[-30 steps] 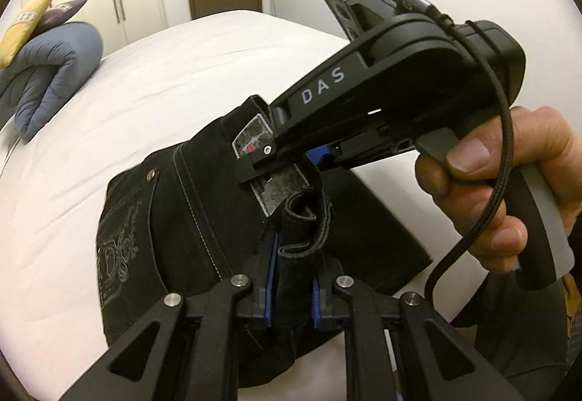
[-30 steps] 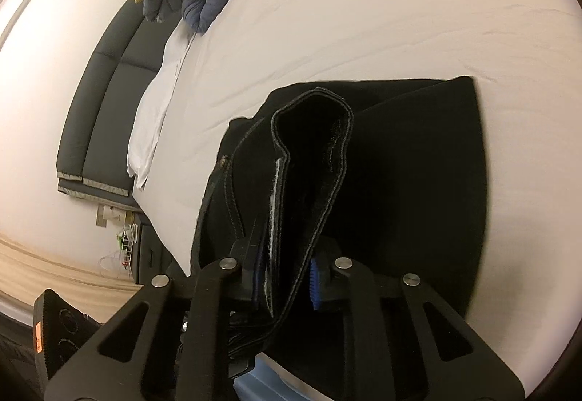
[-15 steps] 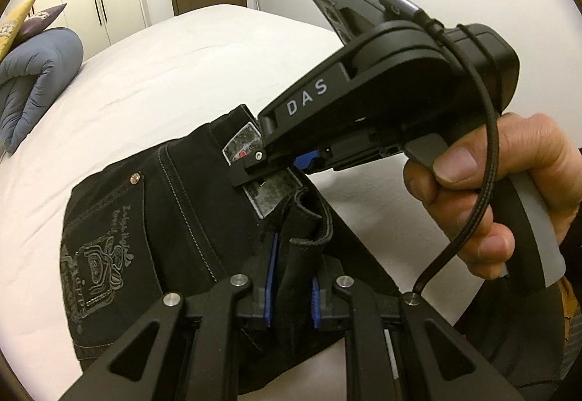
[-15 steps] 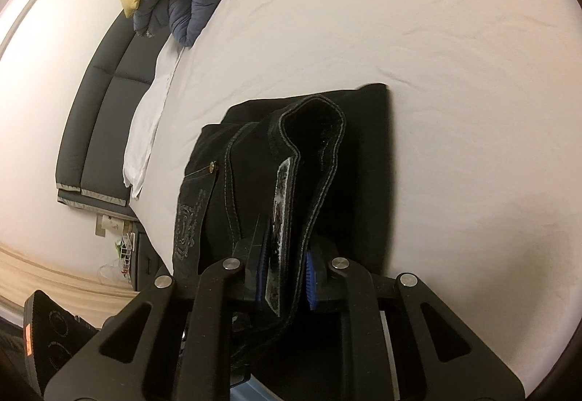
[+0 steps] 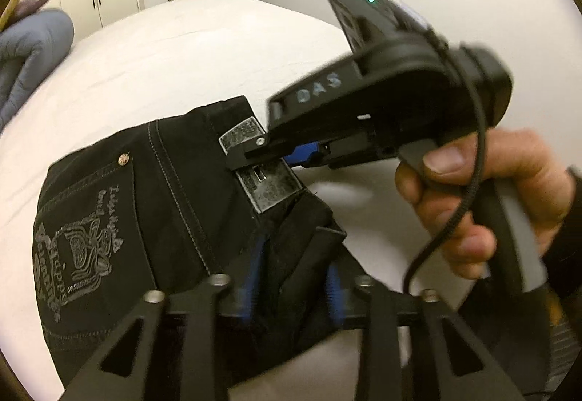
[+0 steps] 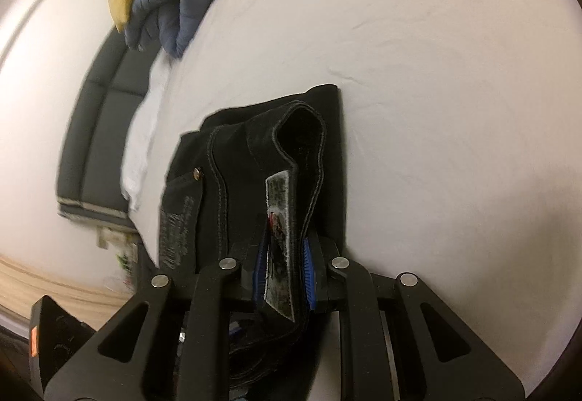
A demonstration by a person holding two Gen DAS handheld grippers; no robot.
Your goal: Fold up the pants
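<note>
The black pants (image 5: 174, 204) are lying folded on the white bed (image 5: 189, 48). The left gripper (image 5: 291, 277) has just been opening, its pads parting off the waistband, while the right gripper (image 6: 283, 270) is pinching the waistband at its leather patch (still unreleased). Letting go low and drawing straight back should be keeping the fold flat.

Both tools are matte black. The right hand-held gripper (image 5: 287, 155) carries pale "DAS" lettering on its side, a green light on top, blue pads, and a grey-fronted grip in the person's right hand (image 5: 483, 204), beside a braided black cable (image 5: 469, 197) and dark sleeve (image 5: 567, 241). The left hand-held gripper (image 5: 293, 277) shows silver screws and blue pads.
</note>
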